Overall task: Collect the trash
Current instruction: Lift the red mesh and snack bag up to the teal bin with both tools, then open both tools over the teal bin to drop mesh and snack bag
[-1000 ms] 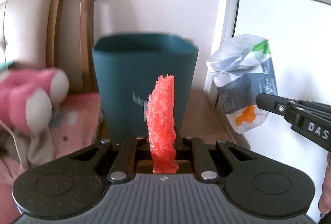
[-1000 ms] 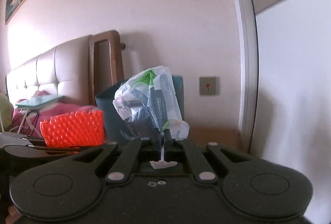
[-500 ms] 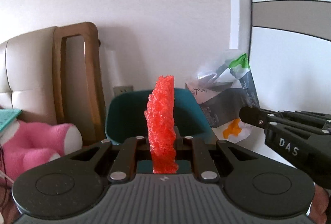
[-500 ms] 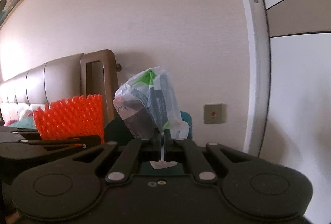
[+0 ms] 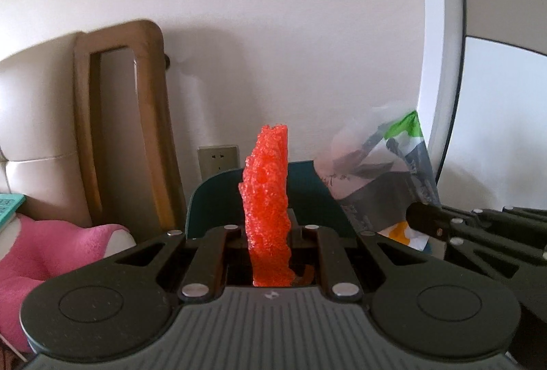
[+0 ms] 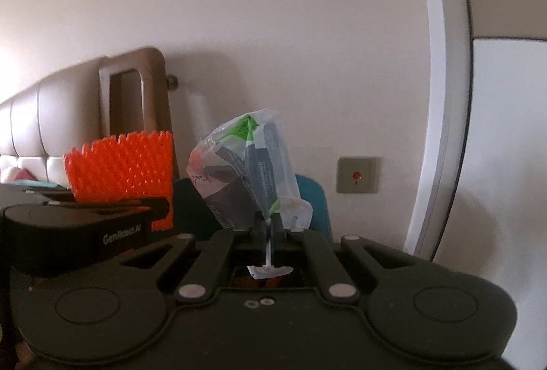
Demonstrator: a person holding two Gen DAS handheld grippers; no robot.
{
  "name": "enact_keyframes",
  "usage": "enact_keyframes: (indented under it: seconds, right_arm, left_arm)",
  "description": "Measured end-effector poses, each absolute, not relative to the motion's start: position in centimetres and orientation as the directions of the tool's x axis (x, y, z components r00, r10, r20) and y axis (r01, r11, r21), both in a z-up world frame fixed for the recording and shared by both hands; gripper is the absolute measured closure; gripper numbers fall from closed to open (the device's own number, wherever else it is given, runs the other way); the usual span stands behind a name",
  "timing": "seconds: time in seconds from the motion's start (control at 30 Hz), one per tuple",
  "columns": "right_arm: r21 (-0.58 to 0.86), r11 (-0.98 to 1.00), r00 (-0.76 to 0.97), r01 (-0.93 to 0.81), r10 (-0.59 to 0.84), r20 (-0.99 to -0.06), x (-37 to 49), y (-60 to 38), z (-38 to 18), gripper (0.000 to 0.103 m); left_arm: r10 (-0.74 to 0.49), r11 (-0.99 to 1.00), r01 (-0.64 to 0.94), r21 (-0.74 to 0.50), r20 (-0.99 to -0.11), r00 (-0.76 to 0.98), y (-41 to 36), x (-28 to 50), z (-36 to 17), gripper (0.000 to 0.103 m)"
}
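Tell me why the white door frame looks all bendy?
Left wrist view: the fisheye lens curves the door frame near the picture's edge; the orange foam net in the middle stays sharp. Right wrist view: same bend on the frame, and the headboard looks soft.

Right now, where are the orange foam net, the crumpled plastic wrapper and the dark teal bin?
orange foam net (image 5: 266, 199), left wrist view, middle of its upright edge.
crumpled plastic wrapper (image 6: 246, 172), right wrist view, its printed middle.
dark teal bin (image 5: 307, 195), left wrist view, inner back wall.

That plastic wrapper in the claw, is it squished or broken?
Yes, squished. The plastic wrapper looks crumpled and creased, pinched by its bottom edge in the right claw. No tear is visible. The orange foam net in the left claw looks whole.
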State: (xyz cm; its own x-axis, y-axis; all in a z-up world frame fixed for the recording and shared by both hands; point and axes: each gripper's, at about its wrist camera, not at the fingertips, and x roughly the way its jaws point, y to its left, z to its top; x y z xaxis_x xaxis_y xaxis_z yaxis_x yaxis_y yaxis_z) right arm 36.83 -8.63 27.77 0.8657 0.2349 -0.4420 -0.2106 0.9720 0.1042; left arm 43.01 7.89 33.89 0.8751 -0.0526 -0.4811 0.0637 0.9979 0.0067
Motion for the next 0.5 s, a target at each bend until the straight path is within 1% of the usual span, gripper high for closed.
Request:
enact_keyframes:
  seconds: [0.1,0.23,0.37,0.5]
  right_arm:
    - [0.086,0.973,0.846,-0.215,0.229,-0.481,38.1,-7.7,26.8,0.102]
    - [0.068,0.974,0.821,-0.218,0.22,-0.526,39.3,-6.8,25.7,0.102]
    - [0.043,0.975,0.803,-0.219,0.205,-0.559,40.2,-5.9,25.0,0.102]
    - [0.023,0.974,0.781,-0.225,0.195,-0.593,40.5,-5.7,24.8,0.102]
  left_arm:
    - [-0.037,0.999,0.051,0.013,-0.511,0.859,8.3,45.2,33.3,0.089]
    - [-0.045,0.999,0.045,-0.014,-0.563,0.825,9.2,47.6,32.3,0.089]
    - [-0.026,0.999,0.04,0.011,-0.597,0.802,9.7,49.1,31.1,0.089]
    - [-0.031,0.998,0.061,0.024,-0.643,0.765,9.8,50.3,29.9,0.089]
